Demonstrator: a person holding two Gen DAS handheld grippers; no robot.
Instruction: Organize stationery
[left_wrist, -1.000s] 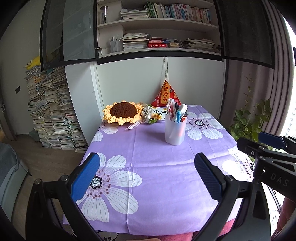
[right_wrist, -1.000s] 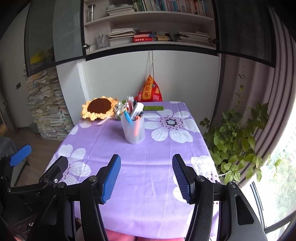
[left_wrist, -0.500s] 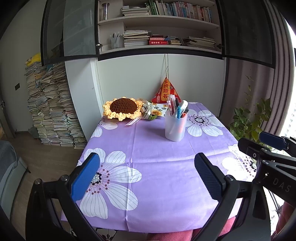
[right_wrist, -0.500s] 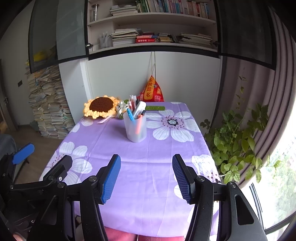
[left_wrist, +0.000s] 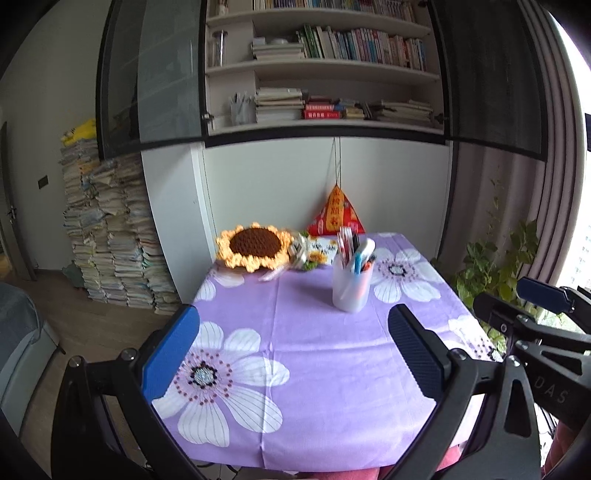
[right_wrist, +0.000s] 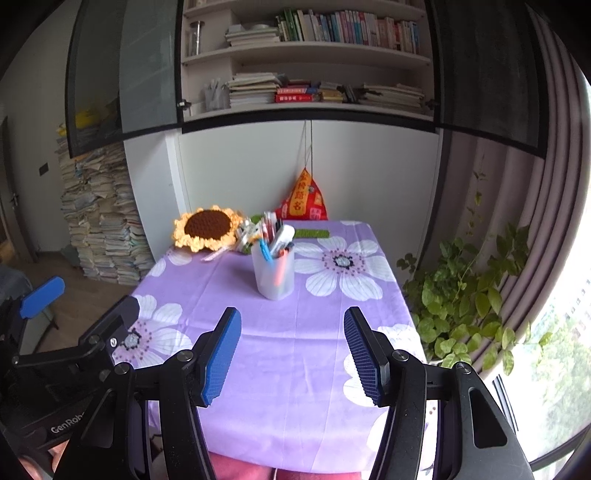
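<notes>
purple flowered tablecloth (left_wrist: 325, 354), translucent white pen cup (left_wrist: 350, 291)

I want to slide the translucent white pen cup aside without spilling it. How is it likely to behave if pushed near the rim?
The translucent white pen cup looks like thin plastic, so probably light. It is tall and narrow, with pens leaning above the rim, so a high push may tip it. The purple floral tablecloth may bunch and catch its base; push low.

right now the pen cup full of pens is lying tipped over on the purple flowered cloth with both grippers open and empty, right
Not quite: the pen cup stands upright on the purple flowered cloth, as the right wrist view shows. The rest holds: the left gripper and right gripper are open and empty.
</notes>
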